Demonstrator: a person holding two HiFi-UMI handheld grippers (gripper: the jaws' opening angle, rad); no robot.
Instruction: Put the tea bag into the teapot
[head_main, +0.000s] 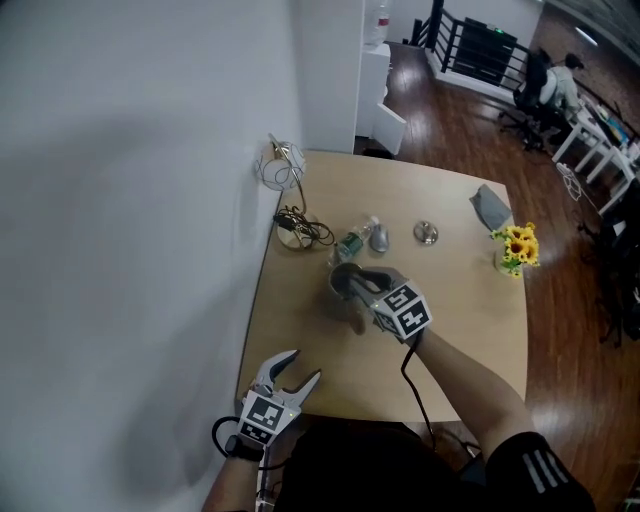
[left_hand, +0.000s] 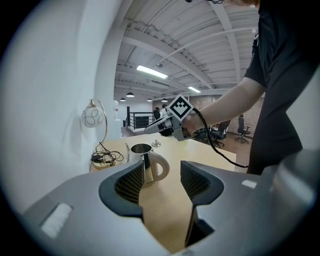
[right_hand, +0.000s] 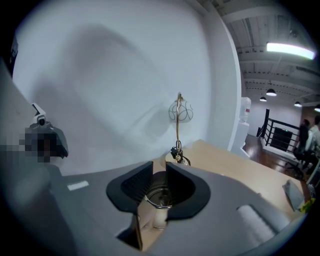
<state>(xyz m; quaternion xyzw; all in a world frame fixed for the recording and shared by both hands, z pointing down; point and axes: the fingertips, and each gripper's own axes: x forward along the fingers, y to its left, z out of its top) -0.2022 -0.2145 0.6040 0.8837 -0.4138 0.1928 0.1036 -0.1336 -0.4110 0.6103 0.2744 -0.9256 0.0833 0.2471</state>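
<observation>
A steel teapot (head_main: 342, 288) with a pale handle stands lidless near the table's middle. My right gripper (head_main: 358, 283) hovers right over its mouth. In the right gripper view the jaws stand apart with nothing between them, and the teapot's round rim (right_hand: 159, 197) shows straight below the gap of the right gripper (right_hand: 159, 172). I cannot make out a tea bag anywhere; the pot's inside is dark. My left gripper (head_main: 300, 375) rests open and empty at the table's front left, and in its own view the left gripper (left_hand: 159, 175) looks toward the teapot (left_hand: 145, 162) and the right gripper (left_hand: 152, 129).
Behind the pot lie a small bottle (head_main: 353, 240), a grey rounded piece (head_main: 379, 238) and a round metal lid (head_main: 427, 233). A wire lamp (head_main: 283, 165) and cables (head_main: 300, 230) sit by the wall. A grey cloth (head_main: 491, 207) and sunflowers (head_main: 518, 247) are at the right edge.
</observation>
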